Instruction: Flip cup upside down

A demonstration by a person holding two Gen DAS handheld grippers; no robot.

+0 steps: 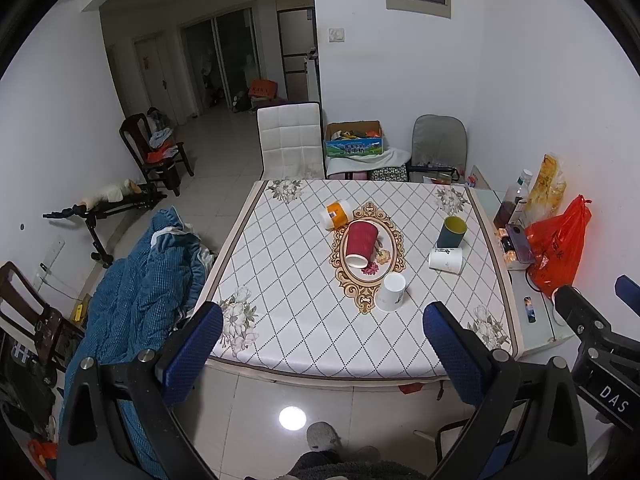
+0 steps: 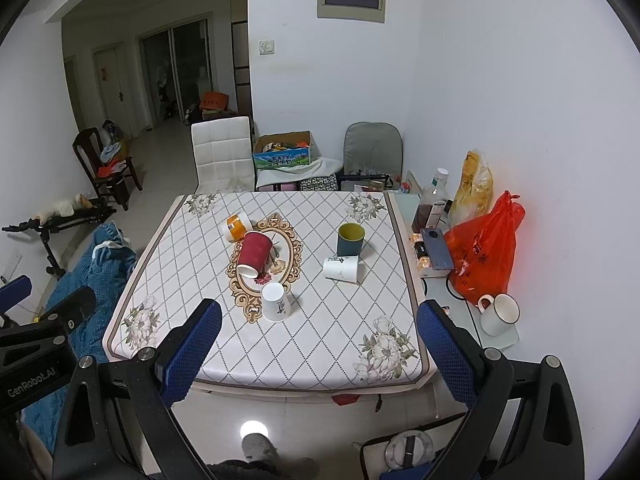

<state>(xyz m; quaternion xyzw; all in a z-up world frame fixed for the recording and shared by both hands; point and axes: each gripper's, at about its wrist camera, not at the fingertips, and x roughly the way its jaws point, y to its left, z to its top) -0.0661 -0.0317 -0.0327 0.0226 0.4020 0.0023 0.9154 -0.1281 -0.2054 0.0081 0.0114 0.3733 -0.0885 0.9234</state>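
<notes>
Several cups sit on a patterned tablecloth (image 1: 288, 320) (image 2: 320, 344). A dark teal cup (image 1: 451, 232) (image 2: 350, 239) stands upright at the right. A white cup (image 1: 445, 259) (image 2: 341, 268) lies on its side in front of it. A red ribbed cup (image 1: 361, 243) (image 2: 254, 254) lies on its side at the middle. An orange and white cup (image 1: 336, 214) (image 2: 237, 227) lies behind it. A white cup (image 1: 390, 292) (image 2: 275, 302) stands upside down nearest me. My left gripper (image 1: 322, 344) and right gripper (image 2: 318, 340) are open and empty, held above the table's near edge.
A side shelf (image 2: 452, 308) at the right holds a white mug (image 2: 498, 314), an orange bag (image 2: 484, 252), a phone (image 2: 438, 248) and a bottle (image 2: 432, 204). A white chair (image 1: 290, 140) stands behind the table. A blue blanket (image 1: 140, 292) lies at the left.
</notes>
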